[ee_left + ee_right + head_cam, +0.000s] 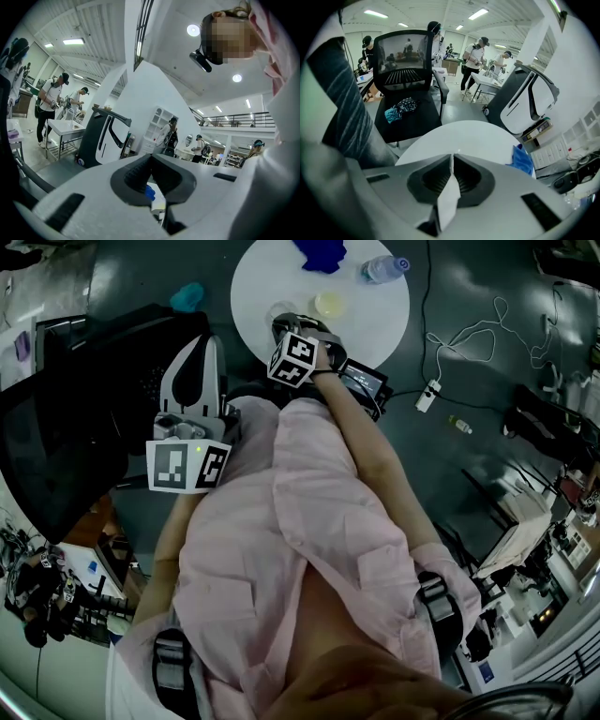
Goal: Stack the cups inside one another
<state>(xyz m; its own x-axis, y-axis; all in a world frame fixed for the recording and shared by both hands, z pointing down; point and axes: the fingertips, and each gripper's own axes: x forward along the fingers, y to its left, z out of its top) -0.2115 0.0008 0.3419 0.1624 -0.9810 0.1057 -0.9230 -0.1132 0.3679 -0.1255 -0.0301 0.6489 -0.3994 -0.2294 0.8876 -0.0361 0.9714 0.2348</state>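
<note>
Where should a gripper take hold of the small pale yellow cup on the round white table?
Probably at the rim, coming from above, one jaw inside and one outside: the small pale yellow cup seems to stand upright, mouth open upward.

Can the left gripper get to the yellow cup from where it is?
Probably not: the left gripper hangs back off the table, and the right gripper, shut on a thin white thing, sits roughly between it and the yellow cup.

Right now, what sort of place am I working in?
Probably an open lab or workshop hall, not a home: people work at metal benches, a white wheeled machine stands nearby, and cables trail across the dark floor.
</note>
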